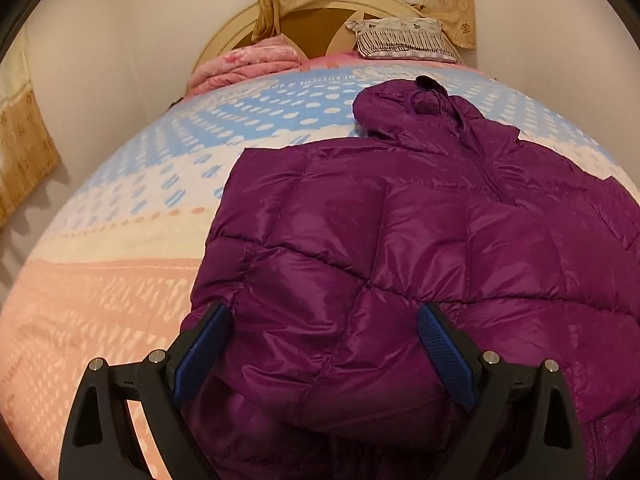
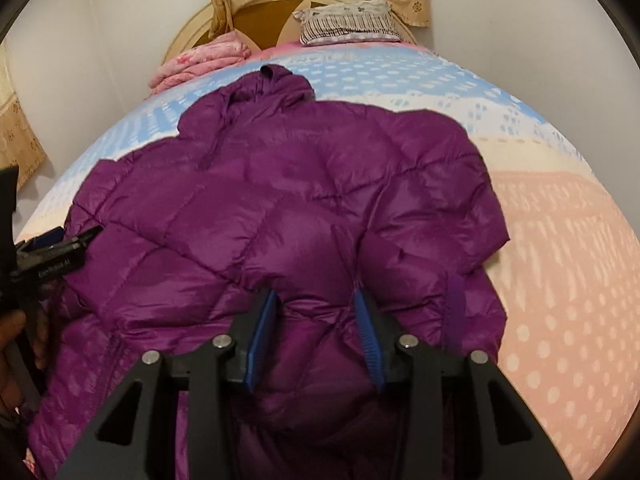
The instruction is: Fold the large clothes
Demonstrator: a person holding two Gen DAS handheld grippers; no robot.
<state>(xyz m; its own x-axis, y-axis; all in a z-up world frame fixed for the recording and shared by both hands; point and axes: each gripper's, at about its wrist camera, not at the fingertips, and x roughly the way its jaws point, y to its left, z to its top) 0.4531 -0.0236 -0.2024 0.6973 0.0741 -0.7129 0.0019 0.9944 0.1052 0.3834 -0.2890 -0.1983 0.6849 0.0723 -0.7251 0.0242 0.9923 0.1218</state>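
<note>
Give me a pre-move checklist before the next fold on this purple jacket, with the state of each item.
1. Purple jacket lies spread on the bed, hood toward the headboard: ok.
2. Left tool is open and straddles the jacket's near hem: ok.
3. Right tool has padded fabric bulging between its blue pads; a firm grip: cannot tell.
4. Both tools are at the same near edge, for an even lift: ok.
5. Bed surface beyond the hood is free up to the pillow and pink blanket: ok.
6. Sleeves tucked flat: cannot tell.
</note>
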